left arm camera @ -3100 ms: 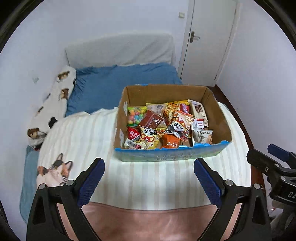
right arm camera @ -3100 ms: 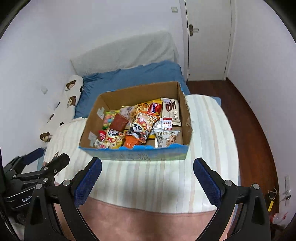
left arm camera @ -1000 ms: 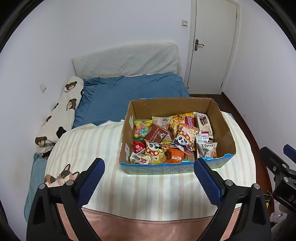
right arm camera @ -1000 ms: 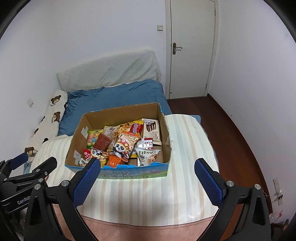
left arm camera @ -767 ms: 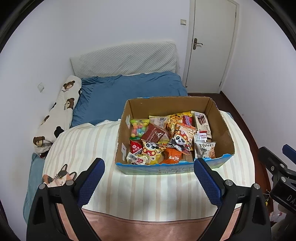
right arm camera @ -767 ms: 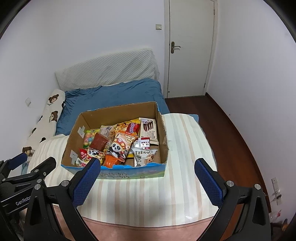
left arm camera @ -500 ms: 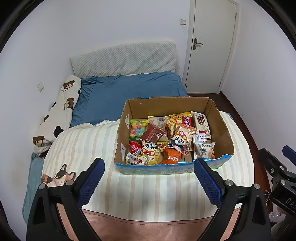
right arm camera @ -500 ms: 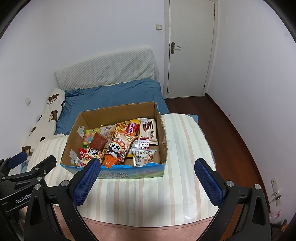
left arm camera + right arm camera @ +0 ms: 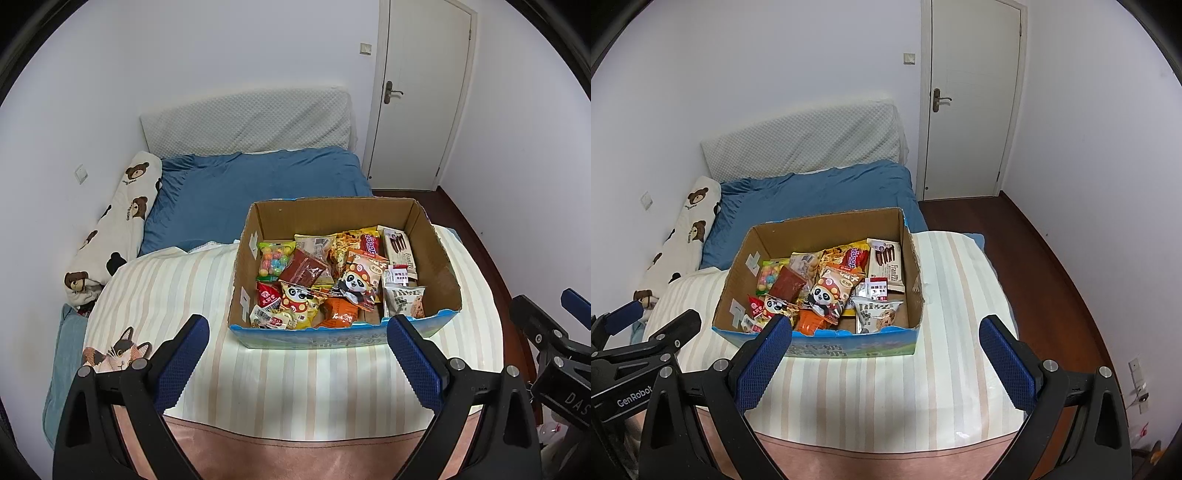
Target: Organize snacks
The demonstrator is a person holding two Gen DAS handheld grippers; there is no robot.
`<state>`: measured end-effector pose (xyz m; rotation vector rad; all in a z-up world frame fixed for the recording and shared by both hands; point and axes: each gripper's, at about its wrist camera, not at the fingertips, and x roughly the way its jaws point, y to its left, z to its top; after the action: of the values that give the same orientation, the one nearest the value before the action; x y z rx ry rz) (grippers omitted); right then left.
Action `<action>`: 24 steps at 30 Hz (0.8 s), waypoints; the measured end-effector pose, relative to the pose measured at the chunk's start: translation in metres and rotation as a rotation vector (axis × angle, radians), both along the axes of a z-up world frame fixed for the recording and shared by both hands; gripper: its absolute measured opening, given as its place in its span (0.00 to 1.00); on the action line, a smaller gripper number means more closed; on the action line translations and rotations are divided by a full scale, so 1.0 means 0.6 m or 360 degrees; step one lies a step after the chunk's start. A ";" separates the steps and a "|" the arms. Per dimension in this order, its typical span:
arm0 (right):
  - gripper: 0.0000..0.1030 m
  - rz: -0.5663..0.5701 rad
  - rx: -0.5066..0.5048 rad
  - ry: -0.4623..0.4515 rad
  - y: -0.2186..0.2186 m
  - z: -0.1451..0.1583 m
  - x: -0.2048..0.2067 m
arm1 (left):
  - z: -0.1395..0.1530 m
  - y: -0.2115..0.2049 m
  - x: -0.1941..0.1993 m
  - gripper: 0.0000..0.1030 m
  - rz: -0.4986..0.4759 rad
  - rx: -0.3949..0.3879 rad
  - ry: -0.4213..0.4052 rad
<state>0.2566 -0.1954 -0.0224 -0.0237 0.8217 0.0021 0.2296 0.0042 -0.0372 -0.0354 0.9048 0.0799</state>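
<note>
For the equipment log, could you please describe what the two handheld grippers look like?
Both the left gripper and the right gripper have black angular frames with silver bolts and two fingers faced with textured blue pads. White lettering reading "GenRobot" marks the left gripper's body in the right wrist view. No cables or sleeves show.

matt cardboard box (image 9: pixel 436 254), glossy plastic snack packets (image 9: pixel 354 280), cloth bedspread (image 9: pixel 177 291)
</note>
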 end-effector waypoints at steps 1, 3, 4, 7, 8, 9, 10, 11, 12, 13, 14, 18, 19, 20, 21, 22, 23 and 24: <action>1.00 0.0001 0.0002 -0.0002 -0.001 0.001 0.000 | 0.001 -0.001 0.000 0.96 0.0001 0.0001 -0.0002; 1.00 0.0005 0.0002 -0.0003 -0.002 0.002 -0.001 | 0.002 -0.001 -0.001 0.96 0.0001 0.0001 -0.0002; 1.00 0.0004 0.0002 -0.0004 -0.002 0.002 -0.001 | 0.001 -0.001 -0.001 0.96 0.0002 0.0004 -0.0005; 1.00 0.0002 -0.0001 -0.0007 -0.002 0.003 -0.002 | 0.008 -0.002 -0.004 0.96 -0.0002 0.0008 -0.0014; 1.00 0.0004 -0.0001 -0.0008 -0.002 0.003 -0.003 | 0.010 -0.003 -0.005 0.96 -0.0003 0.0010 -0.0018; 1.00 0.0004 -0.0001 -0.0009 -0.002 0.004 -0.003 | 0.012 -0.004 -0.004 0.96 -0.0004 0.0010 -0.0020; 1.00 0.0005 -0.0003 -0.0010 -0.003 0.004 -0.004 | 0.011 -0.004 -0.005 0.96 -0.0001 0.0008 -0.0019; 1.00 0.0005 -0.0005 -0.0010 -0.004 0.005 -0.004 | 0.013 -0.004 -0.005 0.96 -0.0001 0.0007 -0.0021; 1.00 0.0007 -0.0006 -0.0011 -0.004 0.005 -0.004 | 0.015 -0.004 -0.005 0.96 0.0000 0.0008 -0.0024; 1.00 0.0007 -0.0007 -0.0011 -0.005 0.005 -0.004 | 0.016 -0.004 -0.007 0.96 0.0001 0.0007 -0.0025; 1.00 0.0009 -0.0007 -0.0012 -0.005 0.005 -0.004 | 0.016 -0.004 -0.007 0.96 0.0002 0.0007 -0.0026; 1.00 0.0012 -0.0011 -0.0014 -0.006 0.005 -0.003 | 0.018 -0.008 -0.008 0.96 0.0002 0.0012 -0.0032; 1.00 0.0011 -0.0012 -0.0015 -0.007 0.005 -0.003 | 0.016 -0.007 -0.009 0.96 0.0003 0.0010 -0.0032; 1.00 0.0010 -0.0010 -0.0018 -0.008 0.006 -0.003 | 0.016 -0.007 -0.009 0.96 0.0002 0.0013 -0.0033; 1.00 0.0010 -0.0011 -0.0019 -0.008 0.007 -0.004 | 0.016 -0.007 -0.009 0.96 0.0001 0.0012 -0.0034; 1.00 0.0011 -0.0013 -0.0021 -0.008 0.007 -0.003 | 0.017 -0.008 -0.010 0.96 0.0000 0.0012 -0.0037; 1.00 0.0011 -0.0013 -0.0022 -0.008 0.008 -0.004 | 0.018 -0.008 -0.010 0.96 0.0001 0.0014 -0.0039; 1.00 0.0011 -0.0011 -0.0024 -0.007 0.008 -0.004 | 0.019 -0.009 -0.009 0.96 -0.0001 0.0015 -0.0041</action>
<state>0.2540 -0.1999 -0.0173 -0.0328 0.8067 0.0059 0.2244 -0.0014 -0.0256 -0.0274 0.8785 0.0832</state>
